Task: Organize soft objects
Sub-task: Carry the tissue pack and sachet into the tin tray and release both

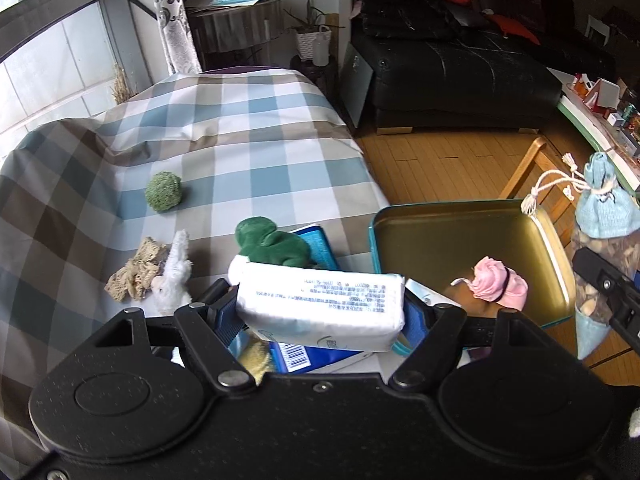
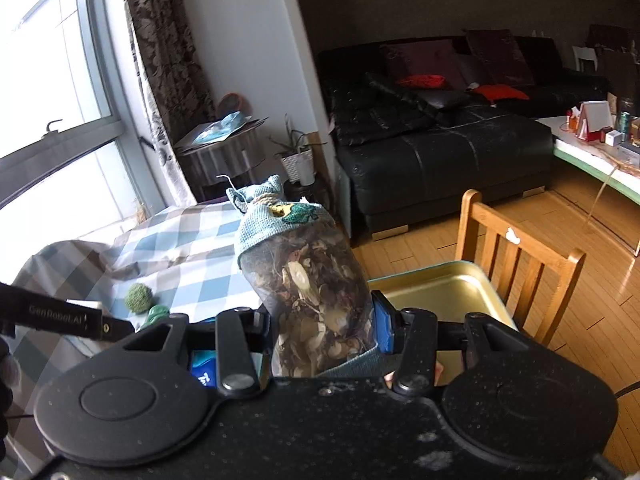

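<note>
Two grippers are full. My left gripper [image 1: 320, 312] squeezes a white tissue pack [image 1: 320, 306]. My right gripper [image 2: 320, 336] squeezes a see-through pouch of dried bits [image 2: 308, 280] with a blue knit top. Just ahead of my left gripper sits a green plush toy [image 1: 270, 242]. Ahead to its right, a pink cloth [image 1: 498, 284] lies in the gold tin [image 1: 440, 232]. Farther off on the checked tabletop [image 1: 240, 140] sits a green ball [image 1: 163, 191].

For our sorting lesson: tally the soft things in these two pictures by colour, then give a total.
Green: 2 (ball, plush)
White: 2 (tissue pack, plush)
Pink: 1 (cloth)
Tan: 1 (knit piece)
Blue-topped: 1 (sachet)
Total: 7
</note>
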